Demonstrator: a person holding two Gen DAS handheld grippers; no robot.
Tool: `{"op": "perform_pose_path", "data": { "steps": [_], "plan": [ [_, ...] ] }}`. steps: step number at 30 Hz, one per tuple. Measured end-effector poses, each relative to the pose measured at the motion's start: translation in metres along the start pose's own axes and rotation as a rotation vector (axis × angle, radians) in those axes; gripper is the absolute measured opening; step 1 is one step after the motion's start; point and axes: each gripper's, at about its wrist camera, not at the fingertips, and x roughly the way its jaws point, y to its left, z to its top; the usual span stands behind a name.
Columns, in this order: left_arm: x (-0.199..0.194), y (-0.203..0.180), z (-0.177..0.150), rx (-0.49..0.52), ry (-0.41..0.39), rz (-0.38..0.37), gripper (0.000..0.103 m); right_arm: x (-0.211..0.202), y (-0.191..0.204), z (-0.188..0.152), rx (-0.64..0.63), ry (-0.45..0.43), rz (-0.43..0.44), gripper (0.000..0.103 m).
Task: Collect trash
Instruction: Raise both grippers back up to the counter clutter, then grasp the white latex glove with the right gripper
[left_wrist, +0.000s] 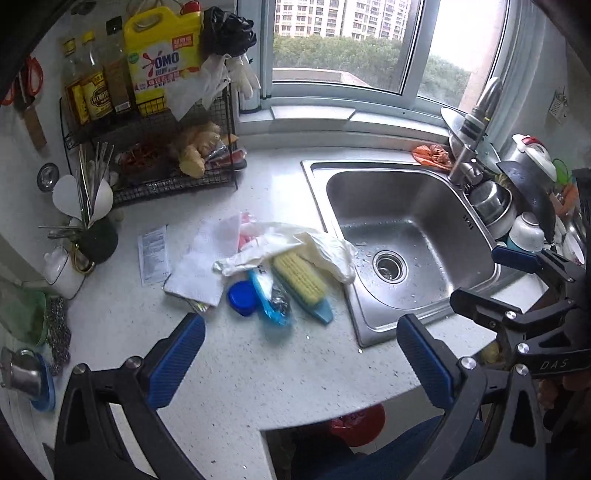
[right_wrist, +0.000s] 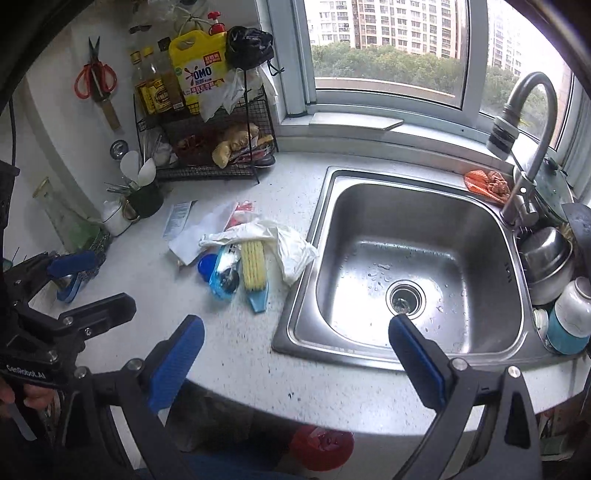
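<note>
A heap of trash lies on the white counter left of the sink: a crumpled white plastic bag (left_wrist: 295, 247) (right_wrist: 280, 240), a white paper napkin (left_wrist: 203, 258) (right_wrist: 192, 236), a blue cap (left_wrist: 242, 297) (right_wrist: 207, 266), a blue wrapper (left_wrist: 271, 301) (right_wrist: 223, 277), a red-and-white wrapper (right_wrist: 240, 212) and a printed slip (left_wrist: 153, 254) (right_wrist: 177, 218). A yellow-bristled brush with a blue back (left_wrist: 301, 284) (right_wrist: 254, 269) rests on the heap. My left gripper (left_wrist: 301, 326) hovers open in front of the heap. My right gripper (right_wrist: 295, 328) is open above the sink's near-left corner. Both hold nothing.
The steel sink (left_wrist: 369, 321) (right_wrist: 295, 332) has a faucet (right_wrist: 532, 122) and stacked bowls and dishes (right_wrist: 550, 266) to its right. A black wire rack (left_wrist: 147, 125) (right_wrist: 207, 122) with bottles stands at the back left, a utensil cup (left_wrist: 98, 240) beside it. A red object (right_wrist: 321, 446) sits below the counter edge.
</note>
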Motion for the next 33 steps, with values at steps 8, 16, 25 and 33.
{"op": "perform_pose_path", "data": {
  "steps": [8, 16, 25, 33],
  "plan": [
    [0.071, 0.053, 0.032, -0.07, 0.116, -0.037, 0.103, 0.072, 0.001, 0.048, -0.024, 0.096, -0.01, 0.1],
    [0.13, 0.088, 0.049, -0.136, 0.212, -0.048, 0.103, 0.144, 0.005, 0.077, -0.118, 0.191, 0.001, 0.1],
    [0.162, 0.113, 0.048, -0.178, 0.263, -0.023, 0.103, 0.21, 0.009, 0.089, -0.245, 0.284, 0.036, 0.083],
    [0.168, 0.124, 0.038, -0.194, 0.292, -0.022, 0.103, 0.23, 0.021, 0.085, -0.312, 0.35, 0.09, 0.061]
  ]
}}
